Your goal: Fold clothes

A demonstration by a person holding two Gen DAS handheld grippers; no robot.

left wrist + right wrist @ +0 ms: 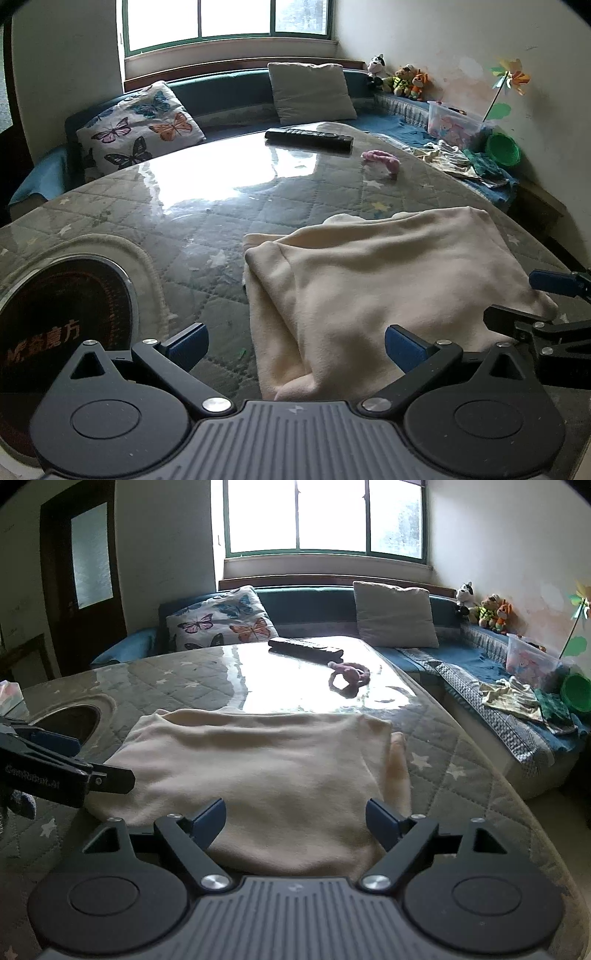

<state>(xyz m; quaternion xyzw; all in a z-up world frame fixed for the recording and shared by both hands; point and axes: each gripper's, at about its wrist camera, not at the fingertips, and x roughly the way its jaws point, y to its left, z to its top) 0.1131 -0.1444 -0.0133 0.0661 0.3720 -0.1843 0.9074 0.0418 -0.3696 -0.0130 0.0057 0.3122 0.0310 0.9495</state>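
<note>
The cream-coloured fleece garment lay flat on the glass-topped counter with a quilted star-print cover, occupying the centre of the right wrist view and the lower right of the left wrist view. It appeared partly folded: one layer was doubled over along its left side in the left wrist view, and a narrow sleeve-like strip lay along its right edge in the right wrist view. Further folds, and any final squaring of the bundle, appeared to remain. The left hand-held gripper hovered at the near left edge of the garment with both fingers spread wide and nothing between them. The right hand-held gripper stood over the near edge of the garment, likewise spread apart and holding nothing. A black remote control and a pink fabric loop lay on the far part of the counter, well apart from the garment. At the right of the right wrist view, a clear plastic tub on the blue bench seat held pink and pale items too small to identify, and a green bowl beside it showed no visible contents.
</note>
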